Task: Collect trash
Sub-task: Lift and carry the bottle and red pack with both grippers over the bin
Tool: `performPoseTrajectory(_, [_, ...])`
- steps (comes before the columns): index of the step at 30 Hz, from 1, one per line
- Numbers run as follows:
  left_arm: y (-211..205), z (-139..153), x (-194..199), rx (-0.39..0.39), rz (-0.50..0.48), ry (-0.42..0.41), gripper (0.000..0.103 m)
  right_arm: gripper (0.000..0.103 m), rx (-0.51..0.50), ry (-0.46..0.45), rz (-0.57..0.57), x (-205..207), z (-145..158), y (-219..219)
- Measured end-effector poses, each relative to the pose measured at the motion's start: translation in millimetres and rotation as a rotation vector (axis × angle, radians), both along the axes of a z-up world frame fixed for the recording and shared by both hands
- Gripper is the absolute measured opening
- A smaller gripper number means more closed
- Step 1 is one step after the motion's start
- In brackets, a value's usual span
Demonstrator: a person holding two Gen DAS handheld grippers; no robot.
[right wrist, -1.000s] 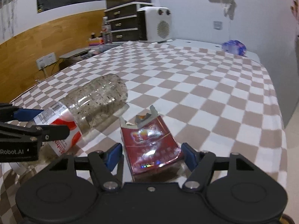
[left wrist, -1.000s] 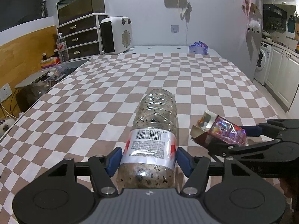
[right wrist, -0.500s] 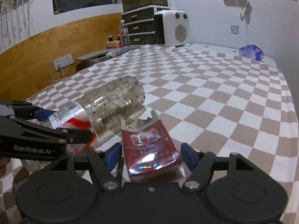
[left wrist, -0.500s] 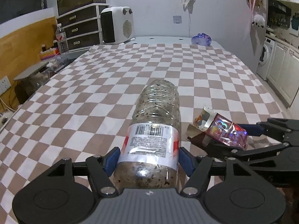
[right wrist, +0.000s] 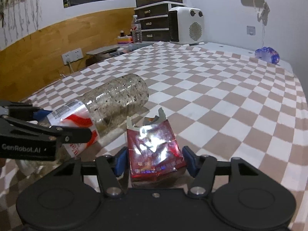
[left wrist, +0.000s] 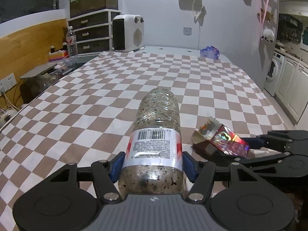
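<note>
My left gripper (left wrist: 153, 162) is shut on a dirty clear plastic bottle (left wrist: 156, 127) with a white and red label, held lengthwise above the checkered tablecloth (left wrist: 96, 100). The bottle also shows in the right wrist view (right wrist: 107, 104). My right gripper (right wrist: 155, 159) is shut on a crumpled red cigarette pack (right wrist: 154, 144) with a torn top. The pack and the right gripper's fingers (left wrist: 273, 140) show at the right of the left wrist view, the pack (left wrist: 219, 136) just beside the bottle.
At the table's far end stand a white heater (left wrist: 128, 32), a dark drawer unit (left wrist: 90, 32), an upright water bottle (left wrist: 71, 41) and a blue wrapper (left wrist: 209, 52). A laptop and clutter lie at the left edge (left wrist: 38, 73). Kitchen cabinets stand at right.
Both grippers have lifted with their loads; the bottle and the pack now sit higher above the cloth, and the views tilt to show more of the far wall.
</note>
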State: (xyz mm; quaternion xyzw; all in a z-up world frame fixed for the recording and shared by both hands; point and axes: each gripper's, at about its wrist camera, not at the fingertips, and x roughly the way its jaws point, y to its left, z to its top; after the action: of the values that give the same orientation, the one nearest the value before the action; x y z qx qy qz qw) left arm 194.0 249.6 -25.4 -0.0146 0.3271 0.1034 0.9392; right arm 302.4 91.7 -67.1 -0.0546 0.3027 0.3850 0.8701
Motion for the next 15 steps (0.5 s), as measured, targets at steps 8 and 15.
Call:
performPoseTrajectory(8, [-11,-2,-28,-0.005,0.037,-0.053,0.062,0.058,0.02,0.004,-0.037,-23,3,-24])
performPoseTrajectory(15, [-29,3,-54,-0.026,0.042,-0.108,0.062,0.058,0.061,0.001,-0.108,-47,13,-55])
